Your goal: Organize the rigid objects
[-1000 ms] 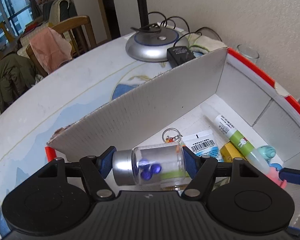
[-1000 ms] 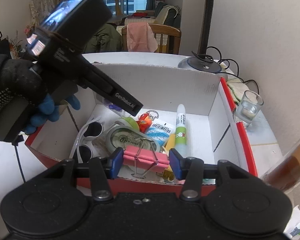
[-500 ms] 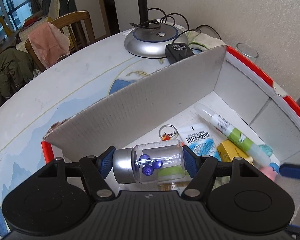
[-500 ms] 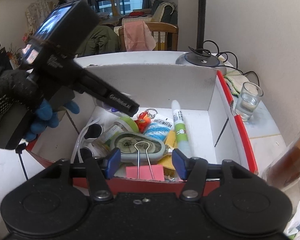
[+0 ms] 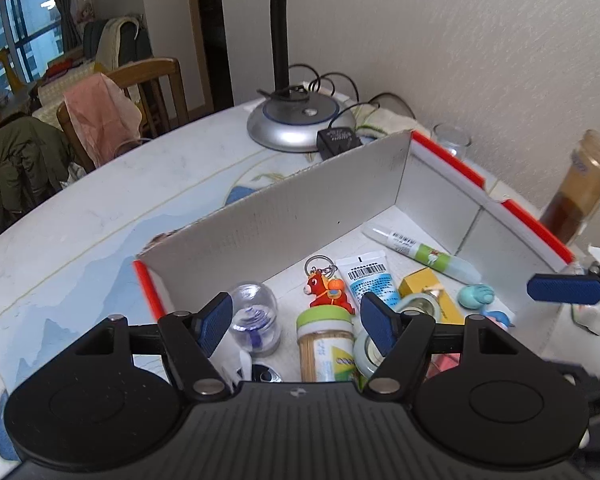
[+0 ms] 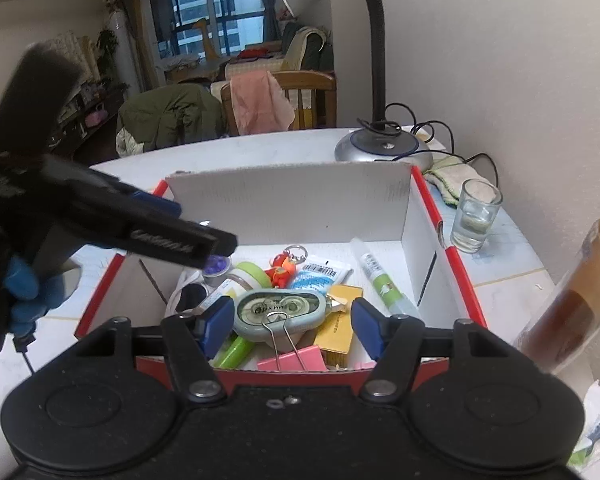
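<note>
A white cardboard box with red edges (image 5: 284, 216) (image 6: 292, 196) holds several small items. My left gripper (image 5: 296, 324) is open and empty above the box's near left corner. The clear jar with blue beads (image 5: 256, 320) (image 6: 216, 266) lies in the box just beyond it. My right gripper (image 6: 292, 320) is open and empty over the box's near edge. The pink binder clip (image 6: 292, 358) lies in the box below it, next to a grey-green correction tape (image 6: 280, 308). A toothpick jar with a green lid (image 5: 324, 340), a red keychain toy (image 5: 326, 290) and a glue stick (image 5: 424, 254) also lie inside.
A silver lamp base (image 5: 296, 120) with a black adapter (image 5: 338, 140) stands behind the box. A glass of water (image 6: 474, 216) and a tall brown jar (image 6: 572, 296) stand right of the box by the wall. A wooden chair (image 5: 120, 100) is beyond the table.
My left gripper opened and let the bead jar drop into the box, then pulled up and back. My right gripper opened, released the pink binder clip into the box, and drew back.
</note>
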The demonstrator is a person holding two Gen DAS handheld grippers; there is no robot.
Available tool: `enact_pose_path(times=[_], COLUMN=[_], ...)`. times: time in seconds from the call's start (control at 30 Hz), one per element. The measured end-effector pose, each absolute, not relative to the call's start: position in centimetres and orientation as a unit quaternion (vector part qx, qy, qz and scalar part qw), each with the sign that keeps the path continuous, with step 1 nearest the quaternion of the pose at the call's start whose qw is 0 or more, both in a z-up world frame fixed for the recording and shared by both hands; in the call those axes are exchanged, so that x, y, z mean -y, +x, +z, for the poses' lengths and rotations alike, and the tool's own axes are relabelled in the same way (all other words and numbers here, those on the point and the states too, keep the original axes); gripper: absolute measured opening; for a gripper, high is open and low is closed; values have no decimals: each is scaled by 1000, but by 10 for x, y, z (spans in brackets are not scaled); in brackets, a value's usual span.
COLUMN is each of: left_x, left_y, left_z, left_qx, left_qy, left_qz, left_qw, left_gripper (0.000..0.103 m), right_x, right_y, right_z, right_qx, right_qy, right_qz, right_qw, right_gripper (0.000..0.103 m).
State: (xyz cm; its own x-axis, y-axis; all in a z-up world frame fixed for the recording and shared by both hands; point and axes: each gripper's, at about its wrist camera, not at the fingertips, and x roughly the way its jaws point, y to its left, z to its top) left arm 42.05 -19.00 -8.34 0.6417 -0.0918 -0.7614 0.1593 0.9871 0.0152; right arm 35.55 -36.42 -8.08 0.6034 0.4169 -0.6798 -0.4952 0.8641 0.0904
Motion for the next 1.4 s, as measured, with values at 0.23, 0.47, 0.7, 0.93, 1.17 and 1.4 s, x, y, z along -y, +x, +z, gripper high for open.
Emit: enact_pose_path(times=[0.23,0.47,0.7,0.93,1.17,1.4], left_x=[179,168,158,149,138,133], left_y=[384,346,309,283,263,250], left_z=[-60,-36,-18,-12,-12,-19], left_qx=[-387,-354,-328,-313,-311,-317], left_qy=[27,17,16,17,1,-4], left_qz=[-87,-97,-105,-108,-114,-104], left_qw=[918,930,939,943,943,943], left_gripper=[70,70,71,81,84,96], right_x=[364,359,350,346,347,349], right_y=[339,318,295,278,263,249], right_z=[-64,-46,-32,-27,-22,-19], right_qx=[-348,-324,-305,-300,-289,-273], right_qy=[-40,-23,-11,0,16,31], right_qz=[243,236,233,225,216,201], right_qw=[904,916,923,927,933,940], right_gripper=[67,70,76,82,90,101])
